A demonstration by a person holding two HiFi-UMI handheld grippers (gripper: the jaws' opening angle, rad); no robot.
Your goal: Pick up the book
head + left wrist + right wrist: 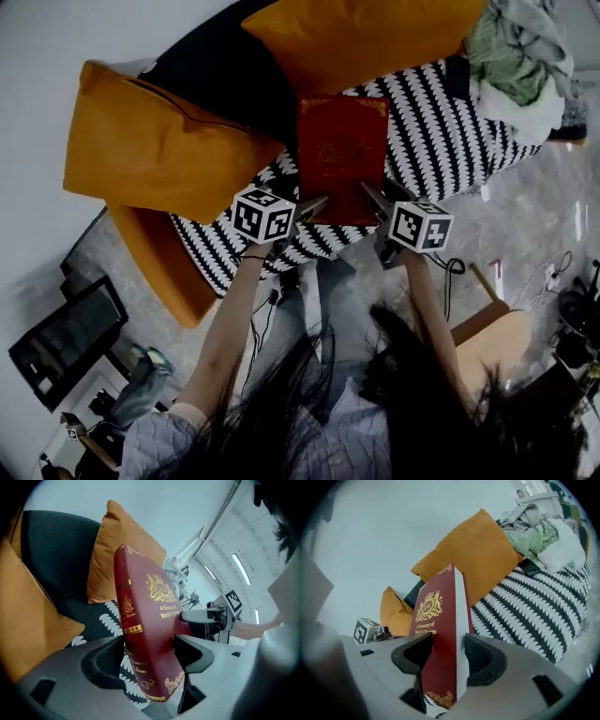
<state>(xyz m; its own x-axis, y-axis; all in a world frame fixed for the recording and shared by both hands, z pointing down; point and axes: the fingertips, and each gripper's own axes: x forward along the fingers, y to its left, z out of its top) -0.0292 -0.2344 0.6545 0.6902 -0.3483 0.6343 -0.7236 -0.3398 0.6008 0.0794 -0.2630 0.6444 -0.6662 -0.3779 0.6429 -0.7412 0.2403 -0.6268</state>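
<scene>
A red hardback book (342,150) with gold print hangs above the black-and-white patterned blanket (441,131) on a sofa, held by its near edge. My left gripper (314,208) clamps the near left corner. My right gripper (372,195) clamps the near right corner. In the left gripper view the book (145,634) stands on edge between the pads of the left gripper (152,653), spine toward the camera, with the right gripper (206,618) beyond it. In the right gripper view the book (438,620) is pinched across cover and pages by the right gripper (447,651).
Orange cushions (150,141) (356,37) lean on the dark sofa at the left and behind the book. A heap of clothes (520,66) lies at the sofa's right end. On the floor are a dark screen (66,342), cables and a wooden stool (487,342).
</scene>
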